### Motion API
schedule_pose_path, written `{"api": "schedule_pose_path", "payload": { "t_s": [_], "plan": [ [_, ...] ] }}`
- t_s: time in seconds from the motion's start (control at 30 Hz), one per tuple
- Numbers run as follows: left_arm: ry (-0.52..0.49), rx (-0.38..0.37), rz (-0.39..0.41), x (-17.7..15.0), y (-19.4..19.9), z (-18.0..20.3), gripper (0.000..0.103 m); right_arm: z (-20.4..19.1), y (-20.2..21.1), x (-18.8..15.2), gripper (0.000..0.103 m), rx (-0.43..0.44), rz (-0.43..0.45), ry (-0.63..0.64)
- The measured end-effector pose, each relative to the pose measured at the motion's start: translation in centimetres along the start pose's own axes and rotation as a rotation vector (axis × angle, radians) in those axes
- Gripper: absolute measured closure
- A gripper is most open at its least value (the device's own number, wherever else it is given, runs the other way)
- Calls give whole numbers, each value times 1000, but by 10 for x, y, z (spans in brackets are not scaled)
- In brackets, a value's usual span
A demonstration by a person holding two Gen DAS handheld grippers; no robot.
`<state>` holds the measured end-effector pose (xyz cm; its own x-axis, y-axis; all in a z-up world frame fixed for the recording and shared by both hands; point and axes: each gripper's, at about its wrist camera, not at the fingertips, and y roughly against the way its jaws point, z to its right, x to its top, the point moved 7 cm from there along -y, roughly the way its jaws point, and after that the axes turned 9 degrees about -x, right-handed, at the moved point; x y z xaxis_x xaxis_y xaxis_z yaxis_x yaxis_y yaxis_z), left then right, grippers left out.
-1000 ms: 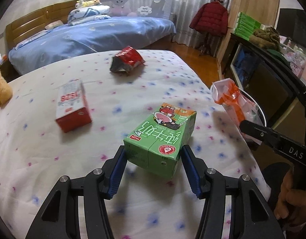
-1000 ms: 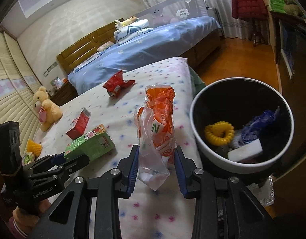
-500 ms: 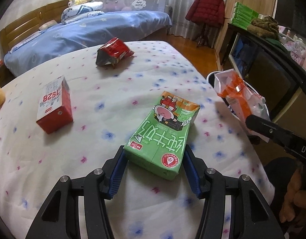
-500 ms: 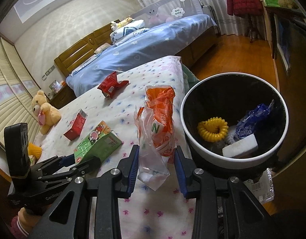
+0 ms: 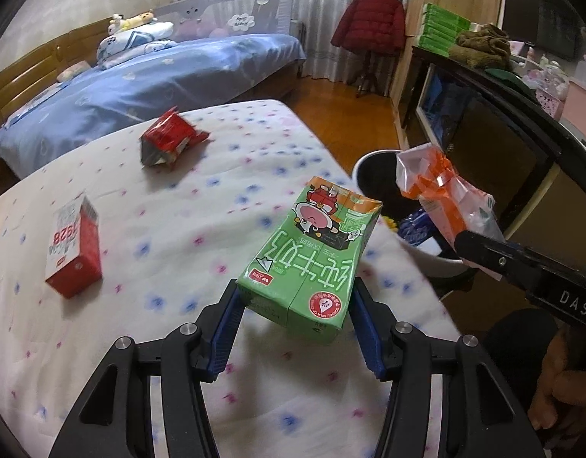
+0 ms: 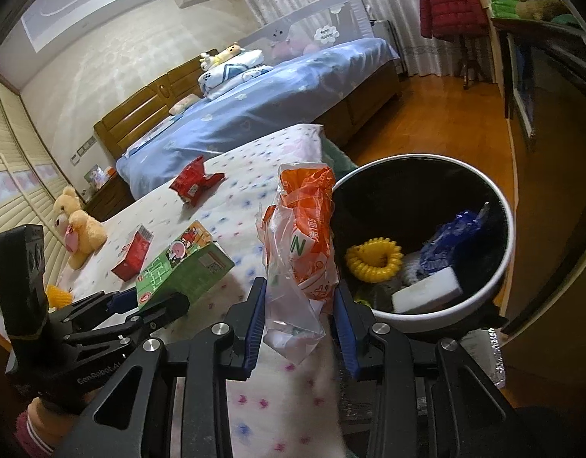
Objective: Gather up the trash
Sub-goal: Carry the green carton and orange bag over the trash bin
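Mid-collection, both loads up and on the way to the bin [image 6: 499, 278]. Left gripper [image 5: 294, 328] clamped on the green milk carton [image 5: 312, 255], held clear above the flowered bed [image 5: 201, 206]. Right gripper [image 6: 298, 316] pinched on the crumpled orange-and-clear plastic bag [image 6: 304, 244], just beside the bin's near rim, not yet over the opening. Next, probably: carried across above the rim and only then let go, the limp bag liable to snag or drape on the edge. Red box [image 5: 75, 248] and red wrapper [image 5: 167, 137] left lying on the bed. From the right wrist only: bin contents, a yellow coil [image 6: 373, 259], blue wrapper and white block. From the left wrist: carton's printed face, bin mostly hidden.
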<state>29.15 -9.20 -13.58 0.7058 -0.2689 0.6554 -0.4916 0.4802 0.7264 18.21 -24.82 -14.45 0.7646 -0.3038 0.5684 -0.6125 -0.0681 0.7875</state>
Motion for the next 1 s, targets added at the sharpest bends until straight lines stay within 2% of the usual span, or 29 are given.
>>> {"api": "schedule_pose_path", "payload": {
  "t_s": [1.0],
  "plan": [
    [-71, -29, -6, 38, -42, 53, 49, 68, -6, 16, 68, -90, 5, -93]
  ]
}}
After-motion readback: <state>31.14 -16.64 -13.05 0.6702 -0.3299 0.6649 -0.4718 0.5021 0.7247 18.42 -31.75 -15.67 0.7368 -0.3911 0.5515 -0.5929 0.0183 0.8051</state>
